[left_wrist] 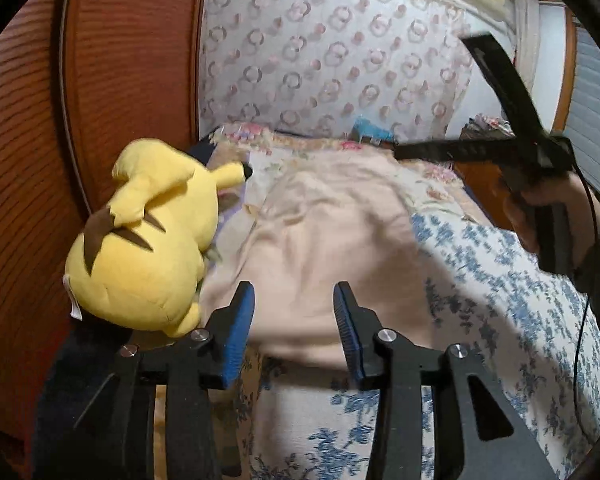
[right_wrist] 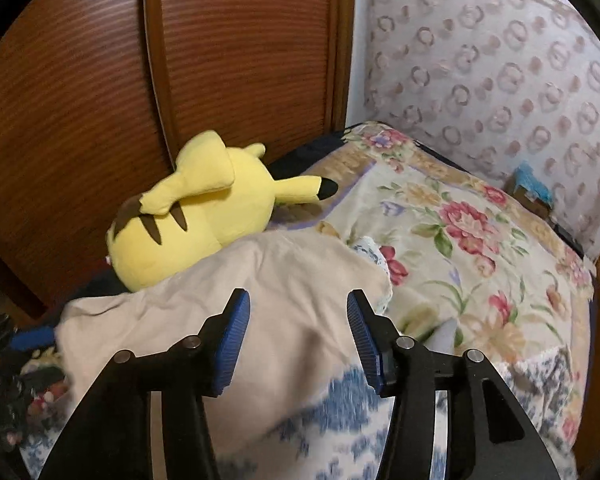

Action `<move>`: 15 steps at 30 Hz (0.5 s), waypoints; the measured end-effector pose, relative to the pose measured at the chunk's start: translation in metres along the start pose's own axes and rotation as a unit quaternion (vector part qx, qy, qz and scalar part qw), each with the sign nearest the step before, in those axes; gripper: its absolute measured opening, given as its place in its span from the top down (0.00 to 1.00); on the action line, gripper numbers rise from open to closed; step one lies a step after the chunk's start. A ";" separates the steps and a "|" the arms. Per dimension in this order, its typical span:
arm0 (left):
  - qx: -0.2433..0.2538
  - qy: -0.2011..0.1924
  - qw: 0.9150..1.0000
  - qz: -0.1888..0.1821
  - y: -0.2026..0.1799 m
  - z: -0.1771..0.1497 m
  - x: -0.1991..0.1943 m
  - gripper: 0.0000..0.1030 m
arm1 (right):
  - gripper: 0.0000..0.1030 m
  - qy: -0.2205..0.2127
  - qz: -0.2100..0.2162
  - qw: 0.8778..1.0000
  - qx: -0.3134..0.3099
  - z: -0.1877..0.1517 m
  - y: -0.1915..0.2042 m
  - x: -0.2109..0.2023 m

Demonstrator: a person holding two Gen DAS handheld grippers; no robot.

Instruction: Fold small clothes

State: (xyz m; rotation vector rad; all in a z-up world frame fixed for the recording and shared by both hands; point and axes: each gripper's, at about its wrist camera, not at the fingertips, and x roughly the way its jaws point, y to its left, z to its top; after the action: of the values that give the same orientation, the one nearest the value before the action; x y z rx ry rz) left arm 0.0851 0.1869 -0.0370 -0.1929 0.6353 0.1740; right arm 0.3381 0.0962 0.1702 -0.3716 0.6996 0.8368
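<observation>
On the bed, both jaws half open and empty over the pale beige cotton garment (left_wrist: 324, 240).
Your left gripper (left_wrist: 294, 328) could snag the yellow plush toy (left_wrist: 148, 240); your right gripper (right_wrist: 298, 336) risks pinching the blue-flowered bedspread (right_wrist: 340, 404).

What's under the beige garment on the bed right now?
The beige garment lies on a blue-flowered cover, with a red-flowered blanket beyond. A yellow plush toy sits beside it. Whatever lies beneath its middle is hidden.

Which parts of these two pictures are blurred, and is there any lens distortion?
Left wrist view: the beige cloth and the right gripper are smeared by motion; the yellow plush toy is sharper. Right wrist view: the blue-flowered fabric near the lens is blurred. Both views: fisheye bending, dark corners.
</observation>
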 end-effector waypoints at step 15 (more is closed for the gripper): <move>0.065 -0.051 0.995 -0.054 -0.094 0.013 -0.045 0.22 | 0.27 -0.078 -0.073 0.990 0.091 -0.136 0.004 -0.150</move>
State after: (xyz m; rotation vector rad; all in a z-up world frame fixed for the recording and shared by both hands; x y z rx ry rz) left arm 0.0780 0.0945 0.0123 -0.0912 0.5309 0.0385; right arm 0.2084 -0.0592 0.1763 -0.1880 0.5893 0.6508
